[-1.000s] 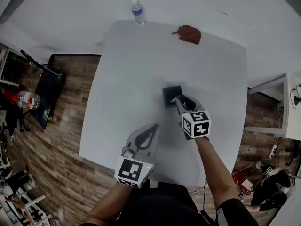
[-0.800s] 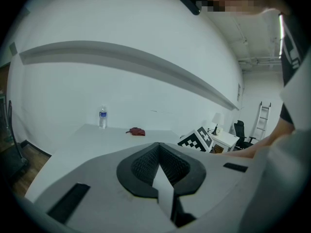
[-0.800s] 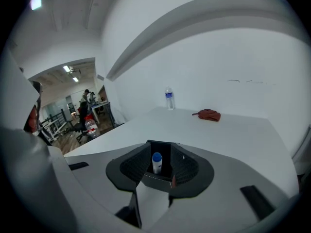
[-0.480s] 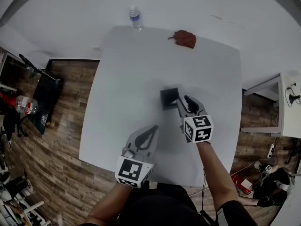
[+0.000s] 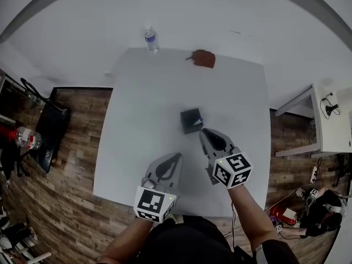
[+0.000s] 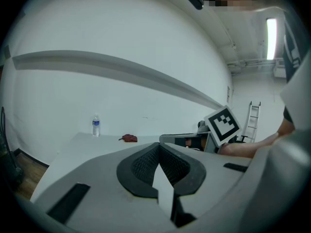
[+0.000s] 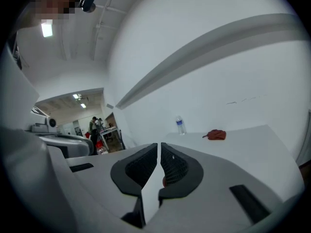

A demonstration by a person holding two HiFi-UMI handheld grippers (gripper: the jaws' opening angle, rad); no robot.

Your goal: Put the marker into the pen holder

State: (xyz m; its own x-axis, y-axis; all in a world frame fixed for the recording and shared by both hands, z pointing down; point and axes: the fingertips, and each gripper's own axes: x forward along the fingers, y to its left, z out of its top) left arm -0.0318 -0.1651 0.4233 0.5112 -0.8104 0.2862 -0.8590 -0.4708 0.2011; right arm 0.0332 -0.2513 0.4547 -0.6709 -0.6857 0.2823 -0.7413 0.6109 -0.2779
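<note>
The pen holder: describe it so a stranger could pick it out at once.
Start at the white table; its far edge has a water bottle and reddish cloth. The pen holder is the dark square box alone near the middle.

A black pen holder point(image 5: 190, 120) with a blue marker tip point(image 5: 200, 120) sits mid-frame on the white table point(image 5: 143, 120), a rust-red cloth point(image 5: 203, 58) at upper centre, brown wood-grain floor point(image 5: 71, 147) at left.

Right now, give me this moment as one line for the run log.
marker: in pen holder, blue end showing | right gripper: fingers closing, empty, near holder | left gripper: shut, empty, over table
</note>
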